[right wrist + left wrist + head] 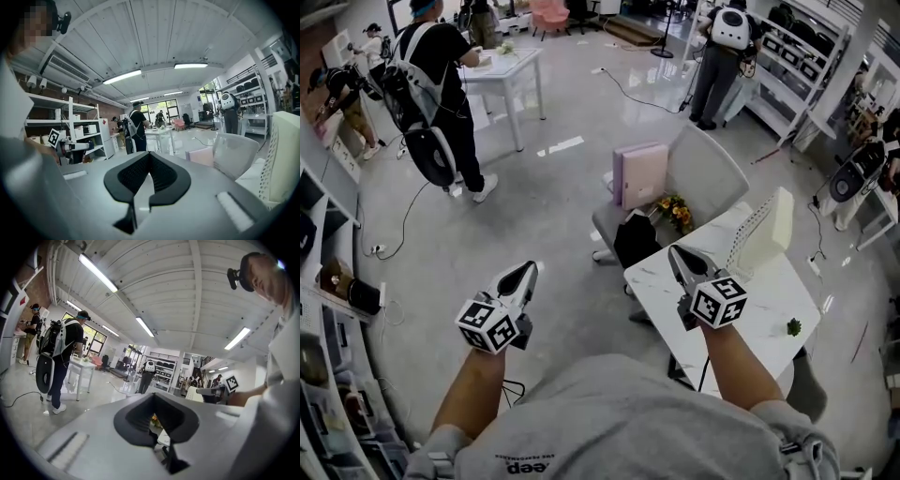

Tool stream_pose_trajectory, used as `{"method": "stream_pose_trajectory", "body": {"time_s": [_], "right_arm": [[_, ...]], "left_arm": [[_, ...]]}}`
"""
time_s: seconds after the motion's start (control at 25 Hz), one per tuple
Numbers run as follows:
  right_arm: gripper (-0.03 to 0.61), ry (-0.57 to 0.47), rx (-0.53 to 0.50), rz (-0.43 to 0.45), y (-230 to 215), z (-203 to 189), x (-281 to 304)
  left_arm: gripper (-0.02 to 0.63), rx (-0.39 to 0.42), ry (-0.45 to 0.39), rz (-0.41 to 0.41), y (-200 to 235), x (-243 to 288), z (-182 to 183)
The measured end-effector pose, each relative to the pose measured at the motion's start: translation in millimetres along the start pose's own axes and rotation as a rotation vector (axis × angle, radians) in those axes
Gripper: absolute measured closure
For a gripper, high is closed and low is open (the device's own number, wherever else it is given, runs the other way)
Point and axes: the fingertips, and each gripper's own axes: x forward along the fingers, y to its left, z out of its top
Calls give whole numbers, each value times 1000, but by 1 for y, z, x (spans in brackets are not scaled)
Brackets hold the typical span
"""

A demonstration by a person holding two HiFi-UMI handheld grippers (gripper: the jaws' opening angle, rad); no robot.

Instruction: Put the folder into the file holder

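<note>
A pale pink folder (639,173) stands upright on the seat of a grey chair (709,171) beyond the table. The cream file holder (766,234) stands on the far part of the white marble table (769,305). My right gripper (673,250) hovers over the table's left edge, shut and empty, its tips pointing toward the chair. My left gripper (528,270) hangs over the floor left of the table, also shut on nothing. The right gripper view has the folder (201,157) and the file holder (286,154) at the right, ahead of the shut gripper (150,153). The left gripper (153,394) shows closed tips.
A black bag (636,239) and orange flowers (676,212) sit between the chair and the table. A small green item (793,327) lies on the table's right part. People with backpacks (441,84) stand farther off; shelving (328,375) runs along the left.
</note>
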Motion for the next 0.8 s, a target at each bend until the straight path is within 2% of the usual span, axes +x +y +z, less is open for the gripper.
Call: {"method": "stream_pose_trajectory", "body": {"time_s": [0.24,0.8], "right_arm": [[575,32,-3,-8,-3,-8,-9],[577,34,-12,-24,-9,-8,-21]], "left_arm": [[555,-7,16,-10,-13,2,-4],[555,5,24,-18,-27,1,-4]]}}
